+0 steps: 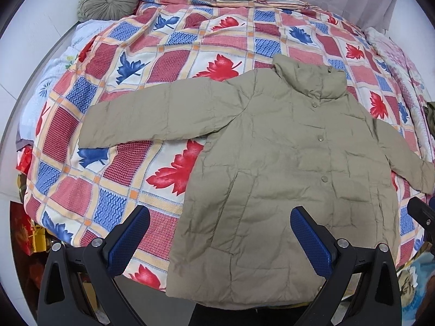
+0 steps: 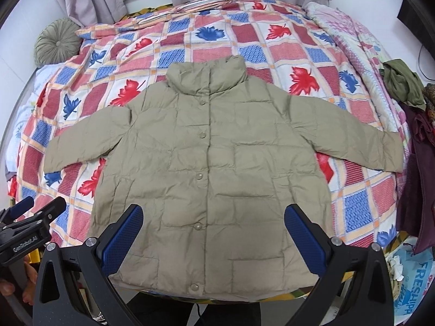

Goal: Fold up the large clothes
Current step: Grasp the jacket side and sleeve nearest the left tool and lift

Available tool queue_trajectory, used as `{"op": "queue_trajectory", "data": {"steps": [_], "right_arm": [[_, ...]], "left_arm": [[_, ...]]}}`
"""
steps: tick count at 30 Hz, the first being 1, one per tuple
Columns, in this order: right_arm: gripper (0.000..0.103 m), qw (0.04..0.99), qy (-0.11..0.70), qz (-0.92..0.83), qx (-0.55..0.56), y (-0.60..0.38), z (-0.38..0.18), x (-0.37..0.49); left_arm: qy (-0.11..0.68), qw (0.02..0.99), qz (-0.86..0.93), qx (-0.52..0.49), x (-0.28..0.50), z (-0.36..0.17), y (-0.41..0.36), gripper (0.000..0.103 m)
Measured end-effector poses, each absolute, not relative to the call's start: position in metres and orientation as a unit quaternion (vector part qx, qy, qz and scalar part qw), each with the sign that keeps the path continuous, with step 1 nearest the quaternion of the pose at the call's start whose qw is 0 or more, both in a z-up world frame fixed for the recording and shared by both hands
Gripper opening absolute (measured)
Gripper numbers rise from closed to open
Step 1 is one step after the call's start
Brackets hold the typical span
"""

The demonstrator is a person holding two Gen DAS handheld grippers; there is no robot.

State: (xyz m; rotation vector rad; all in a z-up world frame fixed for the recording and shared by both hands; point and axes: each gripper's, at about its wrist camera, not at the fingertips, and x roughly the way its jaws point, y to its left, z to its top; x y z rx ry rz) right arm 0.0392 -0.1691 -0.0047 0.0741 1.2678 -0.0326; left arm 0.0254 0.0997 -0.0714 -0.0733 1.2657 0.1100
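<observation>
A khaki puffer jacket [image 2: 217, 168] lies flat and face up on the bed, buttoned, collar away from me, both sleeves spread out to the sides. It also shows in the left wrist view [image 1: 285, 168]. My left gripper [image 1: 220, 231] is open and empty, hovering over the jacket's lower left hem. My right gripper [image 2: 213, 231] is open and empty above the jacket's lower front. The left gripper also appears at the left edge of the right wrist view [image 2: 35, 212].
The bed has a red, blue and white leaf-patterned quilt [image 2: 299, 54]. A round grey-green cushion [image 2: 57, 44] sits at the far left. A pile of dark clothes [image 2: 416, 125] lies at the bed's right edge. A folded pink blanket [image 2: 353, 27] is far right. Curtains hang behind.
</observation>
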Motion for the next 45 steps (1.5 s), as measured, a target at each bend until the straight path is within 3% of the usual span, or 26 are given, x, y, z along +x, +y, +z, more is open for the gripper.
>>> {"op": "queue_trajectory", "data": {"steps": [9,16,23,29,36,38,40,41,44,45], "right_arm": [[0.103,0.795,0.604,-0.014,0.046,-0.143,-0.055,0.063],[0.103,0.803,0.591,0.038,0.068,-0.114,-0.098,0.085],[0.103,0.762,0.636,0.083,0.091,-0.081,-0.157,0.102],[0.103,0.752,0.646,0.097,0.089,-0.064,-0.187,0.107],[0.103,0.755,0.641,0.104,0.09,-0.049,-0.197,0.129],[0.103,0.759,0.636,0.11,0.092,-0.041,-0.197,0.14],[0.103,0.762,0.629,0.119,0.098,-0.032,-0.197,0.153],[0.103,0.765,0.624,0.124,0.101,-0.027,-0.196,0.159],[0.102,0.773,0.611,0.13,0.106,-0.013,-0.196,0.179],[0.094,0.777,0.606,0.131,0.11,-0.008,-0.196,0.186]], "left_arm": [[0.602,0.792,0.07,-0.073,0.048,-0.137,0.159,0.103],[0.562,0.779,0.034,-0.277,0.074,-0.199,0.235,0.103],[0.498,0.774,0.011,-0.39,0.118,-0.252,0.282,0.103],[0.484,0.761,0.011,-0.432,0.163,-0.286,0.306,0.103],[0.444,0.791,0.086,-0.412,0.195,-0.282,0.367,0.102],[0.45,0.796,0.11,-0.39,0.205,-0.284,0.38,0.083],[0.478,0.784,0.111,-0.38,0.216,-0.295,0.393,0.02],[0.48,0.78,0.1,-0.389,0.22,-0.299,0.399,0.014],[0.474,0.797,0.108,-0.358,0.226,-0.285,0.399,0.008],[0.469,0.807,0.108,-0.342,0.224,-0.277,0.397,0.008]]}}
